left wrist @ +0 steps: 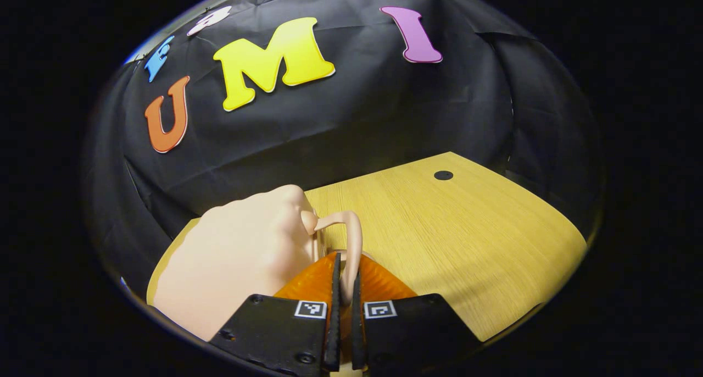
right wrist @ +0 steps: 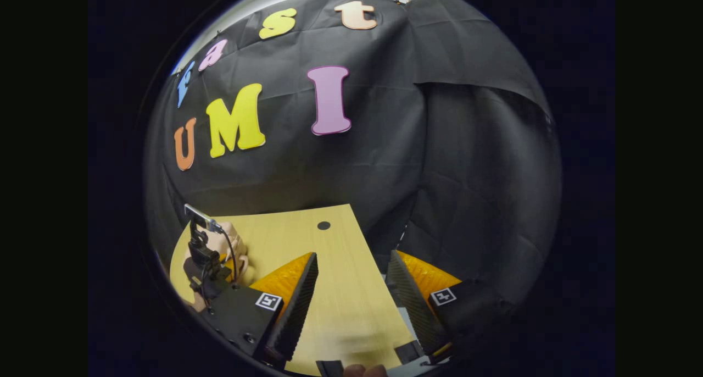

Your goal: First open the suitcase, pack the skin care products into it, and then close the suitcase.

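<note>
A pale peach suitcase (left wrist: 230,256) lies at the near left corner of the wooden tabletop (left wrist: 467,245), its rounded shell closed as far as the left gripper view shows; what is inside is hidden. A curved handle (left wrist: 351,239) of the same colour arches off its right side. The left hand-held gripper (left wrist: 343,305) is nearly closed, its two fingers (left wrist: 335,289) pressed on either side of the lower part of that handle, gripping it. A small dark round hole (left wrist: 443,175) sits in the tabletop near the far edge. In the right gripper view, the right hand-held gripper (right wrist: 351,294) is wide open and holds nothing, its fingers (right wrist: 299,305) spread above the right edge of the tabletop (right wrist: 335,289), where the wood ends against the dark cloth wall (right wrist: 467,190). Farther off, at the left edge, the left hand-held gripper (right wrist: 206,256) shows with a cable, and a bit of the suitcase (right wrist: 233,245) just behind it.
</note>
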`<action>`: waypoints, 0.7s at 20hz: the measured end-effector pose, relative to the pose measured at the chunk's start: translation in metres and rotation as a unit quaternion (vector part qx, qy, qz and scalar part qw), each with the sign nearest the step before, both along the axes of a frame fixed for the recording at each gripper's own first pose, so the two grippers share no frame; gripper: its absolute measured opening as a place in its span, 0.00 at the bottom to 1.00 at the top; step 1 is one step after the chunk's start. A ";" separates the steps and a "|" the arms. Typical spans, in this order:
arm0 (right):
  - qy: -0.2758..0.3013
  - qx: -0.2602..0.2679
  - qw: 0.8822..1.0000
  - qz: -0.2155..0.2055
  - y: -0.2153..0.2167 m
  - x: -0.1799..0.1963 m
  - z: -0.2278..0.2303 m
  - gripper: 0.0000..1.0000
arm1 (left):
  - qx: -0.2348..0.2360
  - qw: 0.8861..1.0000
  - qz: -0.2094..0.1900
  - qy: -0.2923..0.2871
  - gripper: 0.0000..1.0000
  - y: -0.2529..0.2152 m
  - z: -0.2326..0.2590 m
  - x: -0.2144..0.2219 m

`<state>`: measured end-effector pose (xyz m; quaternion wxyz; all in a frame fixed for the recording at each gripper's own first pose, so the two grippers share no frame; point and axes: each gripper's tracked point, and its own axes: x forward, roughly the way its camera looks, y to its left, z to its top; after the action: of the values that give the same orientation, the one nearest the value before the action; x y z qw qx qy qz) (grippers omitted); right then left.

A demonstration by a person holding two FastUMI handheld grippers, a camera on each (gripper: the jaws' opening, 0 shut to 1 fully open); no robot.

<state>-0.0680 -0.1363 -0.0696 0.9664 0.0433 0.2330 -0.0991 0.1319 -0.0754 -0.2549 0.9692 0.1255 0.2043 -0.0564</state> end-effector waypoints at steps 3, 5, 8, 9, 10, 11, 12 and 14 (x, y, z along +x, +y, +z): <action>-0.001 -0.001 1.000 0.004 -0.001 0.001 0.001 0.79 | 0.009 1.000 -0.011 0.022 0.26 -0.016 -0.011 -0.007; -0.005 0.002 1.000 0.011 0.002 0.004 0.003 0.80 | -0.016 0.999 -0.020 0.032 0.42 -0.025 -0.011 -0.015; -0.010 0.008 1.000 0.028 0.012 0.011 0.001 0.79 | -0.047 0.998 -0.024 0.030 0.69 -0.028 0.005 -0.028; -0.013 0.010 0.999 0.038 0.020 0.014 0.002 0.79 | -0.057 0.998 -0.024 0.026 0.69 -0.027 0.015 -0.037; -0.016 0.011 0.999 0.049 0.027 0.018 0.001 0.79 | -0.070 0.997 -0.023 0.017 0.72 -0.026 0.029 -0.043; -0.023 0.012 0.998 0.062 0.036 0.023 0.005 0.79 | -0.082 0.996 -0.018 -0.001 0.77 -0.021 0.047 -0.047; -0.033 0.013 0.997 0.074 0.048 0.030 0.011 0.75 | -0.091 0.996 -0.012 -0.020 0.81 -0.015 0.068 -0.050; -0.061 0.008 0.993 0.098 0.068 0.044 0.026 0.80 | -0.108 0.992 0.001 -0.066 0.88 0.002 0.117 -0.051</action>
<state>-0.0245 -0.0680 -0.0435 0.9835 0.0341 0.1775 0.0010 0.0808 -0.0738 -0.1379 0.9884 0.0229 0.1332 -0.0686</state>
